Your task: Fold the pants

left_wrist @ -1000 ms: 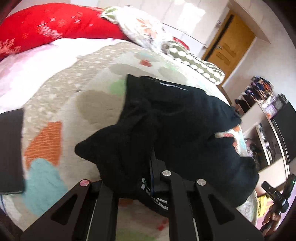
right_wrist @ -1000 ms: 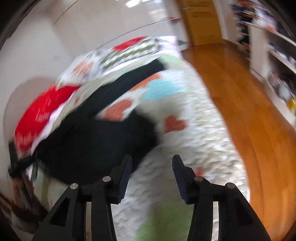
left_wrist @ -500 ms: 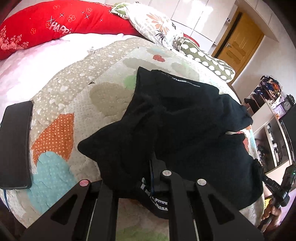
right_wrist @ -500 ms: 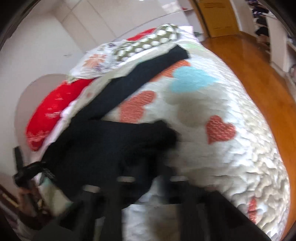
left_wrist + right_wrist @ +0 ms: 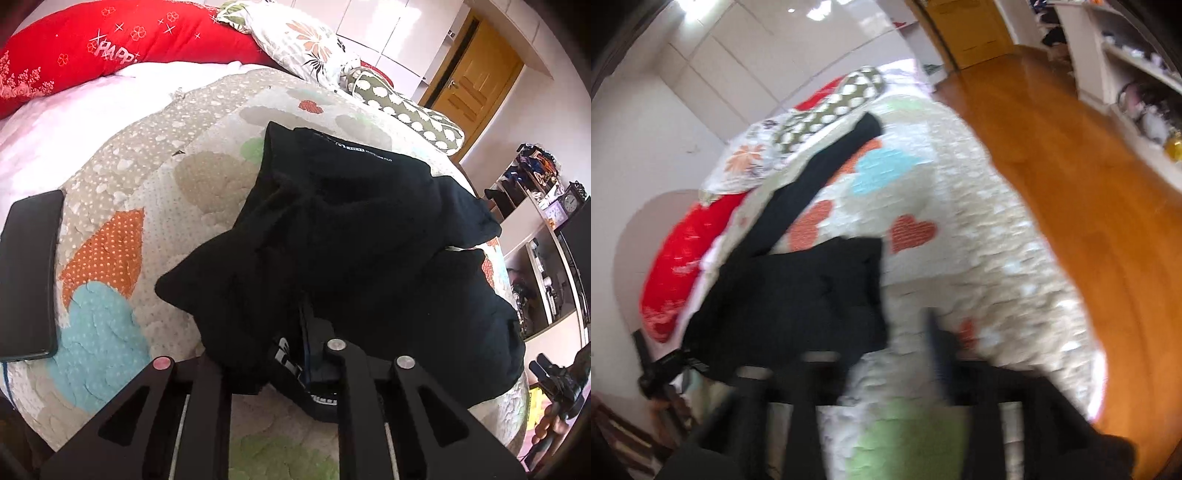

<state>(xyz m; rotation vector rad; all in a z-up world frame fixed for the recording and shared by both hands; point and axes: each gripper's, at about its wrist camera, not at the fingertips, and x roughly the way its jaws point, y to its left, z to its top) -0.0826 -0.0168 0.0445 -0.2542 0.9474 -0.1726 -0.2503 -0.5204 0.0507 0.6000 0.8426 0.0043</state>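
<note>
Black pants point(image 5: 362, 240) lie bunched on a patterned quilt point(image 5: 122, 236). My left gripper point(image 5: 291, 354) is shut on the pants' waistband at their near edge; white lettering shows between the fingers. In the right wrist view the pants point(image 5: 798, 291) lie left of centre, one leg stretching away toward the pillows. My right gripper point(image 5: 882, 347) is blurred, its fingers wide apart and empty, its left finger at the pants' near right edge. The right gripper also shows at the far right of the left wrist view point(image 5: 554, 380).
A black phone point(image 5: 29, 273) lies on the quilt's left edge. A red pillow point(image 5: 110, 51), a floral pillow point(image 5: 306, 48) and a dotted pillow point(image 5: 406, 110) line the head of the bed. Wooden floor point(image 5: 1089, 177) and shelves point(image 5: 1137, 66) lie to the right.
My right gripper swung left toward the pants and back a little; its view is still blurred. My left gripper keeps its hold; its view shifted slightly.
</note>
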